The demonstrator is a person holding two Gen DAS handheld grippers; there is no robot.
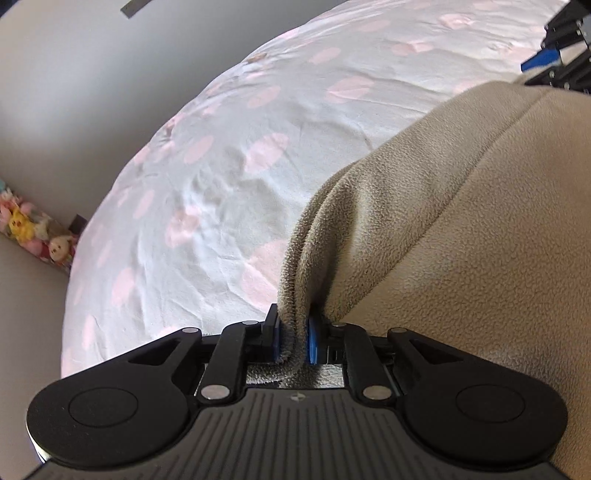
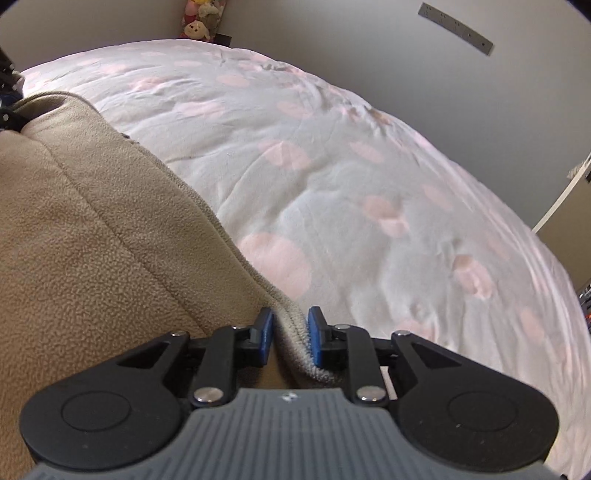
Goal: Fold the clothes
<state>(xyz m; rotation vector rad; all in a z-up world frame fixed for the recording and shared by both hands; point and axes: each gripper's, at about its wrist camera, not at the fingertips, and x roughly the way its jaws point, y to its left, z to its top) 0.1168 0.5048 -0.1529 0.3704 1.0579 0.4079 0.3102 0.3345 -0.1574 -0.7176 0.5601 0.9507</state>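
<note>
Beige fleece garment (image 1: 461, 229): my left gripper (image 1: 293, 338) pinches its bunched edge; right gripper (image 2: 290, 334) gapes loose around the hem, which may slip onto the pink-spotted bed sheet (image 2: 332, 184).

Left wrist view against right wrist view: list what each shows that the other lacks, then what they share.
Only the left wrist view shows the left tongs pinching bunched layers of the beige fleece garment. Only the right wrist view shows the right tongs with a gap beside the garment's edge, plus a white furniture edge at right. Both share the fleece, the pink-spotted bedspread, the plush toys and a grey wall strip.
</note>
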